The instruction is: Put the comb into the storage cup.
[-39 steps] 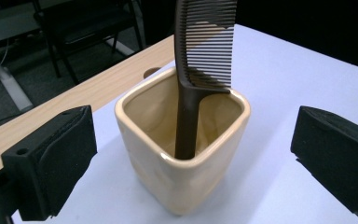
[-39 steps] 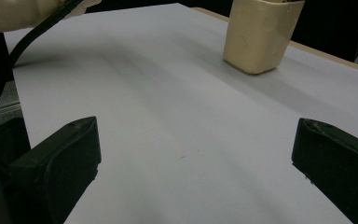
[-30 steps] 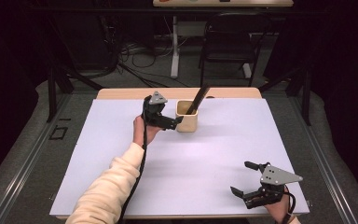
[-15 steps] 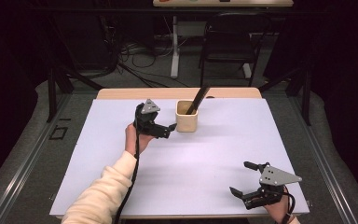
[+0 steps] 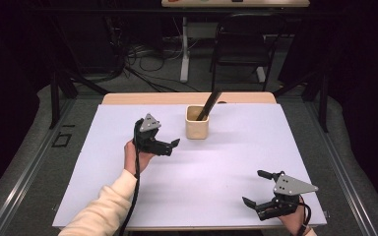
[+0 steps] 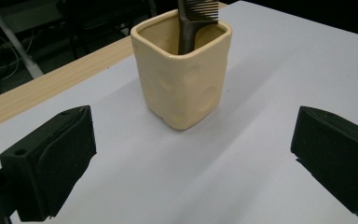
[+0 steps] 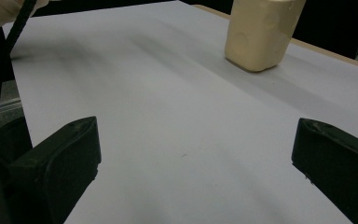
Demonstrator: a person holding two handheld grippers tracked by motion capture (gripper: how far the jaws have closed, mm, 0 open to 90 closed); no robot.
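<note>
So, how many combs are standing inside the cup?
1. A single dark comb stands tilted in the cream cup, beyond the open left gripper. The cup's bottom is hidden, so something smaller may lie inside.

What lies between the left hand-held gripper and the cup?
Nothing: only bare white sheet separates the left hand-held gripper from the cup with its comb, seen in the left gripper view.
</note>
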